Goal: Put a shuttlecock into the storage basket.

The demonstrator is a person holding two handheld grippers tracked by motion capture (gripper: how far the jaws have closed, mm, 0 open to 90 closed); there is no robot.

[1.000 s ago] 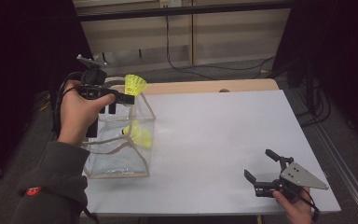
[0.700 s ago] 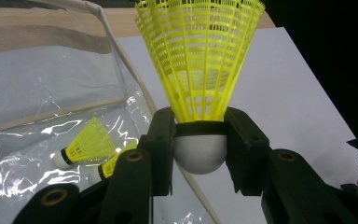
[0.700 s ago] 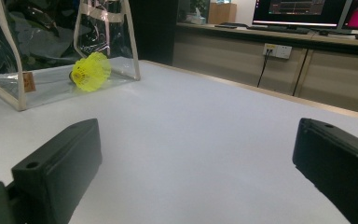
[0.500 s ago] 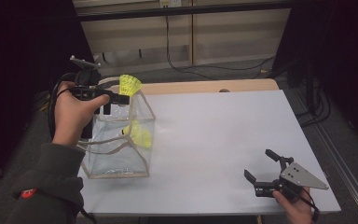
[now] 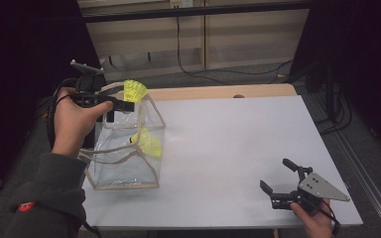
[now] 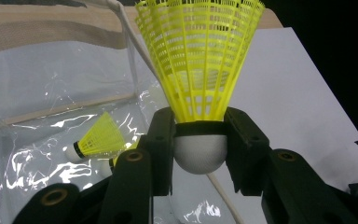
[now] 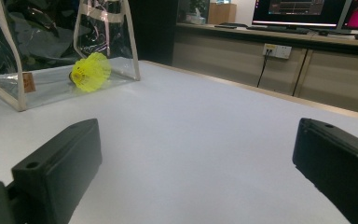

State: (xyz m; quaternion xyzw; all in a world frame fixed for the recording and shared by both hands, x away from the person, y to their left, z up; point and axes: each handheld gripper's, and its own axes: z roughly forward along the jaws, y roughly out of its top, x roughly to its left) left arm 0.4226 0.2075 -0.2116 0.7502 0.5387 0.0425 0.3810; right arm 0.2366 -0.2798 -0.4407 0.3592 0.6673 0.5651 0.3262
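Observation:
My left gripper [image 5: 124,105] is shut on the white cork of a yellow plastic shuttlecock [image 5: 135,91] and holds it over the open top of a clear plastic bag [image 5: 124,171] at the table's left. In the left gripper view the pads squeeze the cork of the shuttlecock [image 6: 200,56], skirt pointing up. Another yellow shuttlecock [image 5: 148,142] lies inside the bag on its floor, also seen as a shuttlecock [image 6: 98,137] below the jaws. My right gripper [image 5: 275,173] rests at the front right of the table, open and holding nothing. Its view shows the bag [image 7: 9,93] and the shuttlecock [image 7: 91,71] inside.
The white table top [image 5: 238,134] stretches between the bag and the right gripper. A wooden strip [image 5: 218,92] runs along the far edge. Cables [image 5: 193,69] lie on the floor behind, and monitors [image 7: 303,9] stand on a far counter.
The left hand has drifted slightly left with the shuttlecock still gripped over the bag. The right gripper has not moved.

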